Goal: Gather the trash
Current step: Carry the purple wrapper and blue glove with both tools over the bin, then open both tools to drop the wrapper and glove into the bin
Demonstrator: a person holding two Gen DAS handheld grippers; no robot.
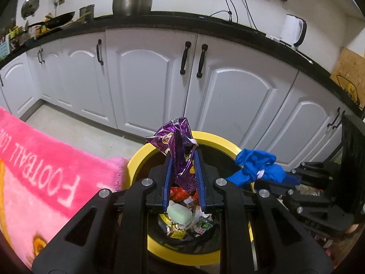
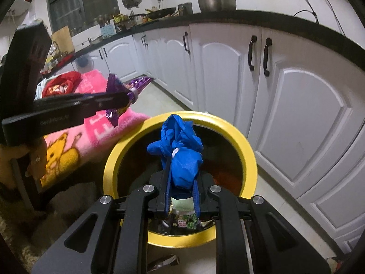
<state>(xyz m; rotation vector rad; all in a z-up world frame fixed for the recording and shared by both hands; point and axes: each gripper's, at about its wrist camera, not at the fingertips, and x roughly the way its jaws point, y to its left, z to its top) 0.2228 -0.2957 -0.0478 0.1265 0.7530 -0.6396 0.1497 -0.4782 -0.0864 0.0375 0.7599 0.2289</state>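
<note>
Left claw (image 1: 183, 159) pinched tight on a purple snack wrapper (image 1: 176, 137), right claw (image 2: 182, 171) clamped on a crumpled blue wrapper (image 2: 180, 150). Both hang over the yellow-rimmed bin's (image 2: 247, 150) mouth, litter already piled inside, seemingly lined up for a clean drop.

White arched-panel cabinet doors (image 1: 146, 84) with black handles under black countertop (image 1: 173, 19) — steel stockpot (image 1: 132, 0) on it, black wok (image 1: 59, 19) further left, white kettle (image 1: 295, 30) right; dark-framed window (image 2: 79, 4) beyond; pale tiled floor (image 1: 75, 132) below.
</note>
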